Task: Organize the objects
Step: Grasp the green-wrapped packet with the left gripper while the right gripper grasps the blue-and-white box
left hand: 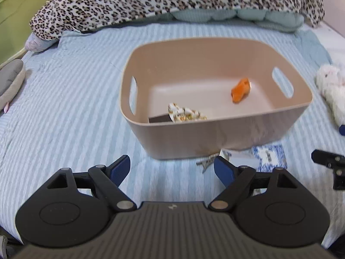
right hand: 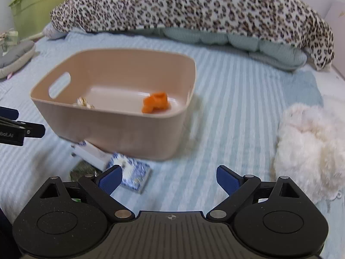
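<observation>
both the left gripper (left hand: 172,167) and the right gripper (right hand: 169,178) are spread wide and empty. nearest, the blue-and-white patterned packet (right hand: 131,176) lies touching a white box (right hand: 91,154), so a grab may catch both. beyond, the beige plastic bin (right hand: 120,127) holds an orange piece (right hand: 155,103); a nudge could slide it.
</observation>
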A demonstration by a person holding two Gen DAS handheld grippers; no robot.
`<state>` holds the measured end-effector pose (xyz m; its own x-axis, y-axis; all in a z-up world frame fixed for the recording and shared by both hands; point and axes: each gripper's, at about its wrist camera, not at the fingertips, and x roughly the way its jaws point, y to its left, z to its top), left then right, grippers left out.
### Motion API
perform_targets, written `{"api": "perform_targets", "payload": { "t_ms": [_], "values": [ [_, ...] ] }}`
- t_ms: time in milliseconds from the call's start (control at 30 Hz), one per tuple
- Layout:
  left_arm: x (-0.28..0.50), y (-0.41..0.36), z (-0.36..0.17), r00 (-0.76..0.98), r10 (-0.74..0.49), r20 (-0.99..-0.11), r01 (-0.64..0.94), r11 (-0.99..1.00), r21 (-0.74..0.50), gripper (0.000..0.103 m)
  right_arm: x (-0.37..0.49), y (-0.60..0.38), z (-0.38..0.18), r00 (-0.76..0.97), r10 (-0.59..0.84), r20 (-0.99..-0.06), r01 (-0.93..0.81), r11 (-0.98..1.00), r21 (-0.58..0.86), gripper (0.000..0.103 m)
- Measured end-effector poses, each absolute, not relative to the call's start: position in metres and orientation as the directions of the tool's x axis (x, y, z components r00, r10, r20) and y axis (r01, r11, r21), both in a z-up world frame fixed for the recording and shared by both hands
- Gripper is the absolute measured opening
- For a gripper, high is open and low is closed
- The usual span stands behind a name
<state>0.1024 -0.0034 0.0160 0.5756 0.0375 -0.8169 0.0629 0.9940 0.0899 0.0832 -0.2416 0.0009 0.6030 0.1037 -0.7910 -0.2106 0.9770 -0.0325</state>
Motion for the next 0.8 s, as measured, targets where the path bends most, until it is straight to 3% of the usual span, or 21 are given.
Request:
{"api": "perform_targets", "payload": {
  "t_ms": [267, 800],
  "values": [
    [0.104, -0.014, -0.007, 0.519, 0.048, -0.853, 0.110, 0.986, 0.123, 0.085, 0.093, -0.250, -0.023, 0.537, 0.105, -0.837, -0.182, 0.983, 0.006, 0.096],
    [0.116, -0.040, -0.034, 0.483, -0.120, -0.867, 0.132, 0.989, -0.063, 0.085, 0.094, -0.237, -0.050, 0.478, 0.115, -0.871, -0.234, 0.972, 0.000, 0.099]
  ]
}}
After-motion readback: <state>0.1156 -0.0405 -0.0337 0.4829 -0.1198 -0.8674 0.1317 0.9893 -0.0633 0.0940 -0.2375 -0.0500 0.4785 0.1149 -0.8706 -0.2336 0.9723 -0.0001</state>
